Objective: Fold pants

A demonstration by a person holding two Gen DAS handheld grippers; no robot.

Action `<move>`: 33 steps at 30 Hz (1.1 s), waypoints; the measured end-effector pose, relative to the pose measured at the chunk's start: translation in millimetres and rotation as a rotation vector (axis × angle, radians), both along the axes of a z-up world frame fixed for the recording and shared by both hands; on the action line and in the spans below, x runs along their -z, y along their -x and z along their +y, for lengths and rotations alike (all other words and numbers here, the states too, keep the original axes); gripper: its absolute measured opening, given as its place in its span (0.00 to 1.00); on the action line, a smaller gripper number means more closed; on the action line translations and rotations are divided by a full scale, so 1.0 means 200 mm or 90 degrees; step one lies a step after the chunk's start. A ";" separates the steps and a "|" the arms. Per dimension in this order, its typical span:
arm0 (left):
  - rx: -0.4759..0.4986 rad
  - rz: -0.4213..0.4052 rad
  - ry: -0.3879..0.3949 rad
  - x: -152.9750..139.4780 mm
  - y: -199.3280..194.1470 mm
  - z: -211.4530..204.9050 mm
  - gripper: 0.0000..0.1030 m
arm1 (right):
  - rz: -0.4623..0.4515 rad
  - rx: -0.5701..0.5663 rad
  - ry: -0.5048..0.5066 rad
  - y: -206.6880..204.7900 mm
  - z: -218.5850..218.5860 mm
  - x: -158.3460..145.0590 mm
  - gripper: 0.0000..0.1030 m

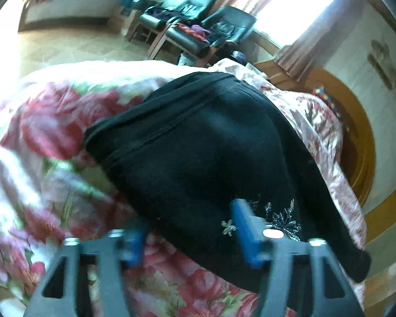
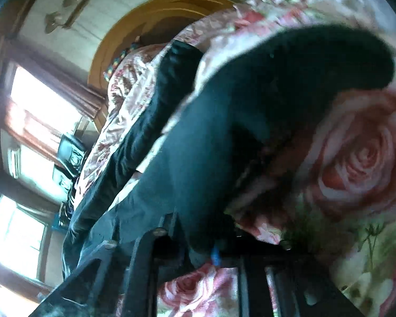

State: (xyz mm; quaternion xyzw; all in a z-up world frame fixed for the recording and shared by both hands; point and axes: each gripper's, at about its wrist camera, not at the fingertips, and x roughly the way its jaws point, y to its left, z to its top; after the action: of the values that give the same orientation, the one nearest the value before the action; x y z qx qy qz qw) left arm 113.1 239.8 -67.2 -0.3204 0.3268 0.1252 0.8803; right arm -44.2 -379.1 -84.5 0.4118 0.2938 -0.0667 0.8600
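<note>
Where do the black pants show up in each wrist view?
Left wrist: black pants fill the centre, running from upper middle to lower right.
Right wrist: they cross diagonally from lower left to upper right.
Shared landmark: the curved wooden headboard.

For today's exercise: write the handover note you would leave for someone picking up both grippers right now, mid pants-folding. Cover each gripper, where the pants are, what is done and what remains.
Left gripper: jaws part open, straddling the near edge of the black pants by the embroidered patch; not clamped yet.
Right gripper: shut on the black pants, fabric bunched between the jaws.
Pants: spread on the floral bedspread, legs running away toward the wooden headboard.
Done: pants laid out, right-hand grip taken.
Left: close the left jaws on the edge, then lift and make the folds; none shows yet.
</note>
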 end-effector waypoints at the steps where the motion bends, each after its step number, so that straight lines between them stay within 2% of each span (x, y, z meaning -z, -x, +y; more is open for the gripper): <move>1: 0.009 0.005 -0.003 -0.01 -0.01 -0.01 0.23 | -0.009 0.002 0.006 0.00 0.01 -0.03 0.08; 2: 0.022 0.006 0.012 -0.01 -0.02 0.00 0.13 | -0.017 0.003 0.010 0.01 0.02 -0.05 0.08; 6: 0.017 -0.018 0.076 -0.06 0.03 0.07 0.10 | -0.049 0.018 0.036 0.03 0.05 -0.17 0.08; 9: 0.025 -0.042 0.081 -0.14 0.06 0.10 0.09 | -0.063 0.022 0.055 0.04 0.07 -0.25 0.07; 12: 0.062 -0.071 0.092 -0.25 0.10 0.14 0.08 | -0.076 0.008 0.079 0.09 0.07 -0.34 0.07; 15: 0.074 -0.098 0.092 -0.36 0.18 0.21 0.06 | -0.095 -0.004 0.092 0.21 0.05 -0.41 0.07; 17: 0.079 -0.098 0.091 -0.39 0.22 0.24 0.06 | -0.096 -0.009 0.101 0.28 0.05 -0.44 0.07; 19: 0.084 -0.072 0.074 -0.35 0.25 0.24 0.06 | -0.068 -0.011 0.097 0.32 0.03 -0.39 0.07; 22: 0.095 -0.026 0.037 -0.23 0.23 0.21 0.07 | -0.006 -0.016 0.060 0.29 0.01 -0.21 0.07; 24: 0.082 -0.011 0.027 -0.15 0.24 0.19 0.07 | 0.028 -0.013 0.068 0.28 0.01 -0.14 0.12; 25: 0.073 -0.008 0.029 -0.12 0.23 0.18 0.11 | 0.040 -0.016 0.071 0.27 0.00 -0.11 0.12; 26: 0.060 -0.005 0.044 -0.09 0.23 0.19 0.21 | 0.043 -0.016 0.065 0.28 0.00 -0.09 0.13; 27: 0.051 -0.005 0.058 -0.08 0.22 0.19 0.26 | 0.045 -0.012 0.053 0.28 -0.01 -0.09 0.18; 29: 0.033 -0.010 0.087 -0.04 0.20 0.21 0.40 | 0.031 0.022 0.027 0.30 -0.06 -0.09 0.47; 30: 0.021 -0.002 0.092 -0.02 0.19 0.21 0.40 | 0.021 0.046 0.015 0.31 -0.09 -0.10 0.50; 33: 0.009 0.009 0.103 0.00 0.15 0.22 0.39 | -0.002 0.103 -0.031 0.36 -0.17 -0.07 0.50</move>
State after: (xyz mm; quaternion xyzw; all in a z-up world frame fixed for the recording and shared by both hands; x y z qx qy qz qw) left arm 82.3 284.6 -66.6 -0.3877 0.3441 0.0945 0.8499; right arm -116.2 -413.6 -69.9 0.4555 0.2594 -0.1281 0.8419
